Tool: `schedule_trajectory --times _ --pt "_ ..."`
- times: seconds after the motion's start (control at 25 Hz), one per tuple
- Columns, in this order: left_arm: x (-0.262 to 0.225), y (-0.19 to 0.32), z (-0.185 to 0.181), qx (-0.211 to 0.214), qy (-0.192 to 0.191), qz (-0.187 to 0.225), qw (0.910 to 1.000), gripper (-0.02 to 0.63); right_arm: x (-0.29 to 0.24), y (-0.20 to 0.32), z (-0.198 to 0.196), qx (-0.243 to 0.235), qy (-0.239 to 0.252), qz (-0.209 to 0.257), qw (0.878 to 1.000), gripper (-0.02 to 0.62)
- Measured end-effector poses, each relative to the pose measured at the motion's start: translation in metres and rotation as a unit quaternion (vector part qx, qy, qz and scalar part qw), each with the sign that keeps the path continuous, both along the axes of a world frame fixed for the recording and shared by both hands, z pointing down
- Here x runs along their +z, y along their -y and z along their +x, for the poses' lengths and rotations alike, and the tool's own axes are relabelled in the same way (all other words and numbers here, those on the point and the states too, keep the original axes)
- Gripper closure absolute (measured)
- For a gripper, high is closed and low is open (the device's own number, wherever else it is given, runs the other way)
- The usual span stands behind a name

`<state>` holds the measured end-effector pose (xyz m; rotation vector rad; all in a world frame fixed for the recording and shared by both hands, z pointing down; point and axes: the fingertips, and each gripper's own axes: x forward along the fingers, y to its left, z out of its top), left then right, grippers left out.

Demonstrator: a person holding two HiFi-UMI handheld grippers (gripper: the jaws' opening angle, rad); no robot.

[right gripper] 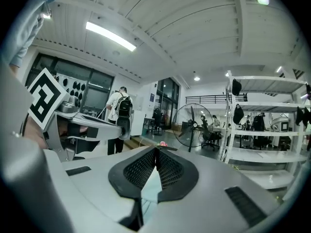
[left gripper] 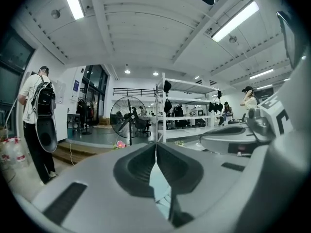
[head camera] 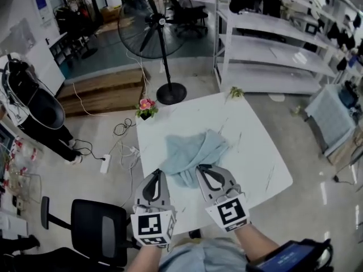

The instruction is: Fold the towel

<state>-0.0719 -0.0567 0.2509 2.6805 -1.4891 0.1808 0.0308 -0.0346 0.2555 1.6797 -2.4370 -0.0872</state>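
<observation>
Pale blue towel (head camera: 190, 152) lies crumpled mid-table (head camera: 249, 146), pinched along its near edge.
The left claw (head camera: 157, 173) is pressed together on the towel's near-left corner. The right claw (head camera: 200, 169) is likewise pressed together on the towel's near edge, further right.

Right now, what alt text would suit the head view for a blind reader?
The left gripper and right gripper, both closed, sit at the near edge of a crumpled pale blue towel on a white table. A standing fan and shelving stand behind.
</observation>
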Motion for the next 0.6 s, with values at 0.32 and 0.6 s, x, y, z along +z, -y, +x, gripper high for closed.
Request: schedule_trajectory --times 0.32,0.6 --pt "0.003 0.041 0.000 0.029 0.006 0.005 0.9995 0.595 0.006 0.032 -0.002 0.015 -0.005 0.002 1.000 0.572" --pt "0.055 0.058 0.011 0.061 0.034 -0.046 0.9965 0.594 0.046 0.047 -0.001 0.010 -0.009 -0.042 0.999 0.561"
